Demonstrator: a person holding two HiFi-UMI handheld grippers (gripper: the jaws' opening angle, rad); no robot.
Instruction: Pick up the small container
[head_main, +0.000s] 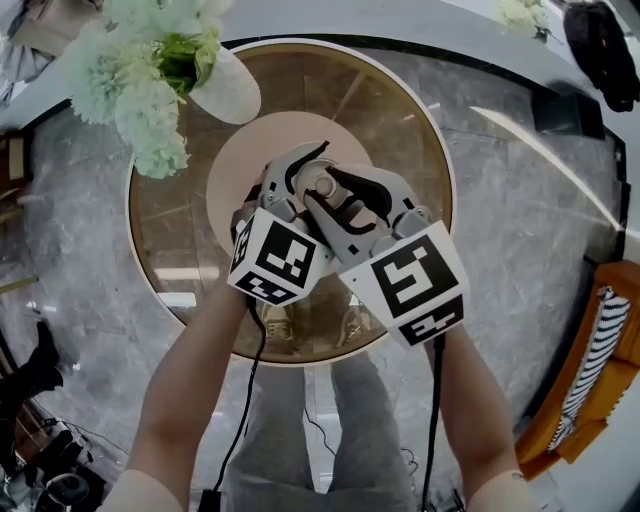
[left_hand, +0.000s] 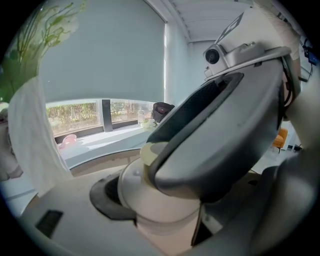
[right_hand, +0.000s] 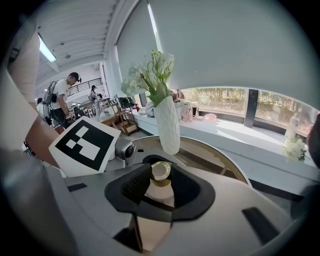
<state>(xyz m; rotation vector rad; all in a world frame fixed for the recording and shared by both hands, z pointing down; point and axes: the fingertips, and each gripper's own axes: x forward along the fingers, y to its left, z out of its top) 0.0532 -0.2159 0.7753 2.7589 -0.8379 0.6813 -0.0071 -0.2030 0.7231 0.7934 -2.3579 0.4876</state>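
- Currently the small container (head_main: 322, 184) is at the middle of the round desk (head_main: 170, 230); the vase (head_main: 230, 90) stands at its 11 o'clock.
- Left gripper (left_hand: 150, 197) fingers pinch the white body, likely to steady it.
- Right gripper (right_hand: 159, 179) fingers pinch the cream lid (right_hand: 161, 171), probably for the lift.
- No brand or label is legible; only square markers (head_main: 418, 278) show.

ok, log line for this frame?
left gripper: gripping small container body | right gripper: jaws on its cap | over round table

A small white round container (head_main: 322, 186) with a pale yellowish cap (right_hand: 161, 171) stands upright at the frame's centre, on a pale round disc (head_main: 240, 170).
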